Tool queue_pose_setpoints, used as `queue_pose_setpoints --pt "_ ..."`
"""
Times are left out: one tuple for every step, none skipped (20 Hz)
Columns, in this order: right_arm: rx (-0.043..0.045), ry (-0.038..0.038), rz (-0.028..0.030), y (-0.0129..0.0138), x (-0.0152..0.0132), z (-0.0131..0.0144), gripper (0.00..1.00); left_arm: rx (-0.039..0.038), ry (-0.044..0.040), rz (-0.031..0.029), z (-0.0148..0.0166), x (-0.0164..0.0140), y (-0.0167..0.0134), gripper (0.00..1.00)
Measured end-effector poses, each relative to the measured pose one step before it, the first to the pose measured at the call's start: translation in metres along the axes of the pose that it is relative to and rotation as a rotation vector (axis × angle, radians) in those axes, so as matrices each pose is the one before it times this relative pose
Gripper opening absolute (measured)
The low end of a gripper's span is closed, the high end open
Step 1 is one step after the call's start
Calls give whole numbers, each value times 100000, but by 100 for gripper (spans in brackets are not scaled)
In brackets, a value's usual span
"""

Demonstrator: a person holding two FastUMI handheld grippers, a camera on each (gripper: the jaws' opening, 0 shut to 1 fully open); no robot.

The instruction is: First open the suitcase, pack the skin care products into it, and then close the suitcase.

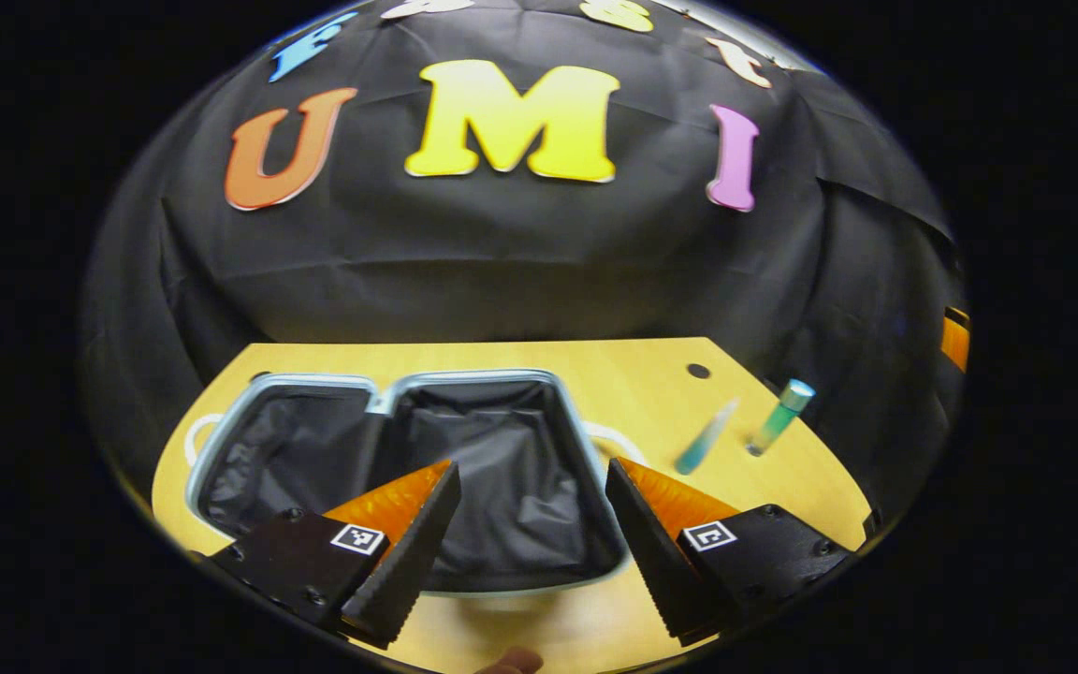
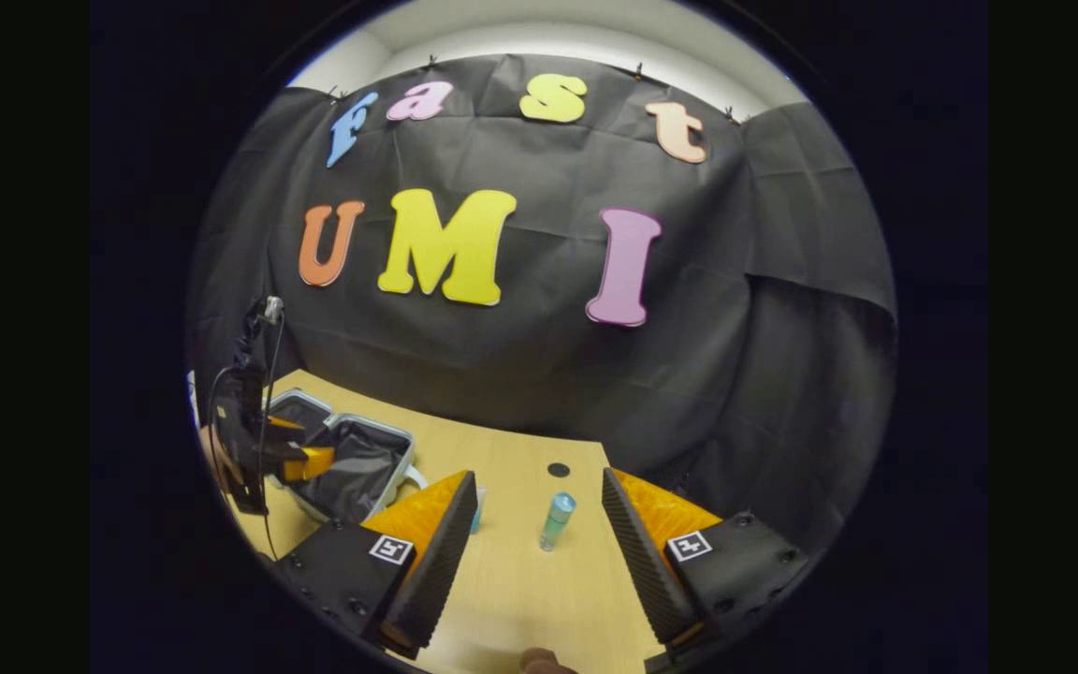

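A light suitcase lies wide open on the wooden table, both halves lined in black and bare inside. My left gripper hangs open over its near right half. To the right on the table stand a teal bottle with a pale cap and a slim blue tube. In the right gripper view my right gripper is open, with the teal bottle upright between and beyond its fingers, apart from them. The blue tube peeks from behind the left finger. The suitcase lies at the left, under the left gripper.
The wooden table ends at the black cloth wall close behind. A small dark hole marks the table beyond the bottles. White cord-like loops lie beside the suitcase. A cable trails from the left gripper.
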State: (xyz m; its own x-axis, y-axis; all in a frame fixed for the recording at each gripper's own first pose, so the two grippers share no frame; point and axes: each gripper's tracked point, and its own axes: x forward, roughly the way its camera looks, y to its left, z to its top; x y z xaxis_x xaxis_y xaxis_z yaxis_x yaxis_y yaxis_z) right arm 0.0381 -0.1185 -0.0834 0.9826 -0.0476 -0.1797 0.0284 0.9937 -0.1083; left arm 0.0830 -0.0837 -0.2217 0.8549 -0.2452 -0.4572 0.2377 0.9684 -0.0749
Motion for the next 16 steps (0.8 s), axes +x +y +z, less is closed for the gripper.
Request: queue_pose_setpoints --pt "256 1122 -89 -1041 363 -604 80 2101 1075 -2022 -445 574 -1973 99" --pt "228 1320 133 -925 441 -667 80 1745 1288 -2206 -341 616 -2008 100" --pt "278 1411 118 -901 292 -667 80 1273 703 -2121 -351 784 -1947 100" --pt "167 1347 238 -893 399 -818 80 799 516 -1582 -314 848 -1688 100" --pt "-146 1287 184 -851 327 -658 80 224 1347 -1679 -508 1189 -1575 100" --pt "-481 1380 38 -866 350 -733 80 -325 1108 -1255 -342 1165 -1214 100" --pt "-456 1176 -259 -816 245 -620 80 -880 677 -990 -190 1199 -961 99" --pt "-179 1110 -548 -902 285 -621 80 -1019 1061 -759 -200 1161 -929 100" --pt "52 1247 -423 -812 236 -523 80 -833 1128 63 -233 1285 -511 100" --pt "-31 1277 -656 -798 237 -602 80 -456 1332 849 -342 1586 -300 100" --pt "-157 1084 -740 -826 210 -501 80 -197 1730 813 -344 1578 -204 99" --pt "-277 1005 -651 -693 34 -507 80 532 1073 1016 -198 1393 -149 99" --pt "-191 740 -838 -692 2 -410 80 1191 684 2623 -183 1273 412 100" --pt "-100 755 -493 -567 104 -510 80 758 600 1990 -299 963 73 100" --pt "-491 857 -773 -542 137 -514 80 -69 377 1259 -110 892 140 99" --pt "-470 1210 -827 -511 89 -549 80 -206 -291 1358 207 914 315 99"
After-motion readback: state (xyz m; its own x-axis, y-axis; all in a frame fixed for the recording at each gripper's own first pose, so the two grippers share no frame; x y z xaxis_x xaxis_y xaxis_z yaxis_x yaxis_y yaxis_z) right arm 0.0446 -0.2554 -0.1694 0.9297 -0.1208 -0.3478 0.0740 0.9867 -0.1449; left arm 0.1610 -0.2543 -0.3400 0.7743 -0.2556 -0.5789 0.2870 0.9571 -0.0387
